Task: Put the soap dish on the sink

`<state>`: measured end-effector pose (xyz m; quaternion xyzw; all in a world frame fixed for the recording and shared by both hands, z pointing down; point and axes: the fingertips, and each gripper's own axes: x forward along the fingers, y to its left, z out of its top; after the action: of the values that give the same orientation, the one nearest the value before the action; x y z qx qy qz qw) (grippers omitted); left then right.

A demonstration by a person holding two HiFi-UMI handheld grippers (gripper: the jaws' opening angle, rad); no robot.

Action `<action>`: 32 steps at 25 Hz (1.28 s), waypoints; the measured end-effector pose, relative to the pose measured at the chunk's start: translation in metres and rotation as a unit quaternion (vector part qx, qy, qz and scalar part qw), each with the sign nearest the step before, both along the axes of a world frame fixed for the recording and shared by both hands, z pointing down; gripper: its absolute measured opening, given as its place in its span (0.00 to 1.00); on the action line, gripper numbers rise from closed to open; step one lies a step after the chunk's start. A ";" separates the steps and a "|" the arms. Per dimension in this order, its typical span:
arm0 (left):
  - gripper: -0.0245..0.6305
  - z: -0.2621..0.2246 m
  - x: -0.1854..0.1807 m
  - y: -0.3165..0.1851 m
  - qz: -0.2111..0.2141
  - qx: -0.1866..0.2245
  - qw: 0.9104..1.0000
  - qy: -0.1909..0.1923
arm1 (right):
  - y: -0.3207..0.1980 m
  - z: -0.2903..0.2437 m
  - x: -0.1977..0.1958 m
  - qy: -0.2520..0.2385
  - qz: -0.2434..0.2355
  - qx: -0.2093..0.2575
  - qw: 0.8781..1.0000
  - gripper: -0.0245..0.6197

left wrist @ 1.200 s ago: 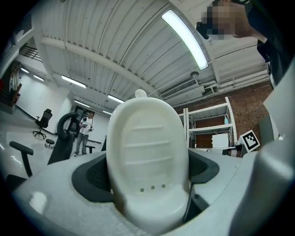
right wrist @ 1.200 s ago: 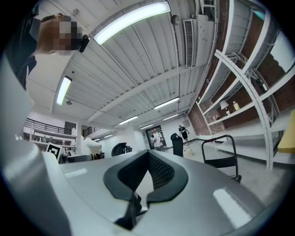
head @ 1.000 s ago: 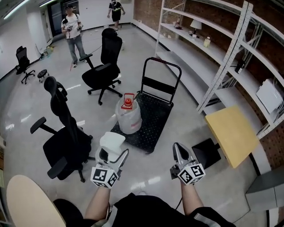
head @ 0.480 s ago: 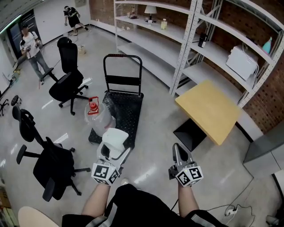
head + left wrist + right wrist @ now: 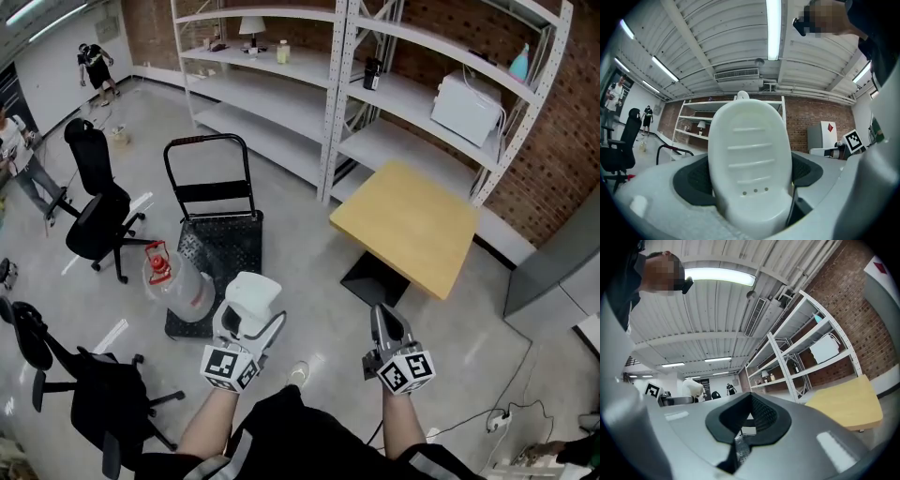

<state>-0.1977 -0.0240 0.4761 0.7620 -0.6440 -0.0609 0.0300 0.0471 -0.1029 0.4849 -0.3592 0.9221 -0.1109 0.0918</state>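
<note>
My left gripper (image 5: 246, 325) is shut on the white oval soap dish (image 5: 254, 298), which stands up out of its jaws at chest height over the floor. In the left gripper view the ribbed dish (image 5: 750, 154) fills the space between the dark pads of that gripper (image 5: 751, 180). To its right, my right gripper (image 5: 386, 328) is shut with nothing in it, its pads pressed together (image 5: 747, 420). The right gripper view also shows the dish (image 5: 692, 387) off to the left. No sink shows in any view.
A yellow square table (image 5: 405, 225) stands ahead right, in front of grey metal shelving (image 5: 330, 103) along a brick wall. A black platform cart (image 5: 220, 246) and a red-capped jug (image 5: 174, 278) sit ahead left. Office chairs (image 5: 92, 214) are at the left. Cables (image 5: 506, 422) lie at lower right.
The head view has swung to the right: shelving and table moved toward the middle, cart and chairs slid left. Both grippers keep their pose, the left still holding the dish.
</note>
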 end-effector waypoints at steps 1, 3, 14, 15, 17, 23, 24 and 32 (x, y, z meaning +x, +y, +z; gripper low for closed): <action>0.74 -0.001 -0.001 -0.013 0.008 0.002 1.000 0.000 | -0.008 -0.003 0.000 0.000 0.007 0.003 1.000 0.05; 0.74 -0.004 -0.002 -0.039 0.022 0.006 1.000 0.004 | -0.026 -0.008 0.001 0.001 0.020 0.007 1.000 0.05; 0.74 -0.008 0.010 -0.170 0.105 0.020 0.994 0.014 | -0.118 -0.022 0.020 0.003 0.097 0.013 0.995 0.05; 0.74 -0.006 0.012 -0.179 0.111 0.018 0.994 0.016 | -0.123 -0.021 0.023 0.005 0.103 0.014 0.995 0.05; 0.74 -0.005 0.015 -0.197 0.122 0.018 0.992 0.019 | -0.133 -0.022 0.028 0.010 0.116 0.015 0.993 0.05; 0.74 -0.011 0.032 -0.245 0.150 0.023 0.988 0.023 | -0.162 -0.027 0.048 0.021 0.147 0.021 0.989 0.05; 0.74 -0.010 0.036 -0.251 0.154 0.021 0.988 0.023 | -0.165 -0.026 0.053 0.021 0.152 0.020 0.988 0.05; 0.74 0.000 0.087 -0.297 0.191 0.003 0.982 0.008 | -0.198 -0.011 0.105 0.001 0.191 0.004 0.981 0.05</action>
<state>-0.1110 -0.3207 0.4766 0.8703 -0.4865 -0.0622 0.0440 0.1523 -0.3007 0.4739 -0.5289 0.8368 -0.0870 0.1116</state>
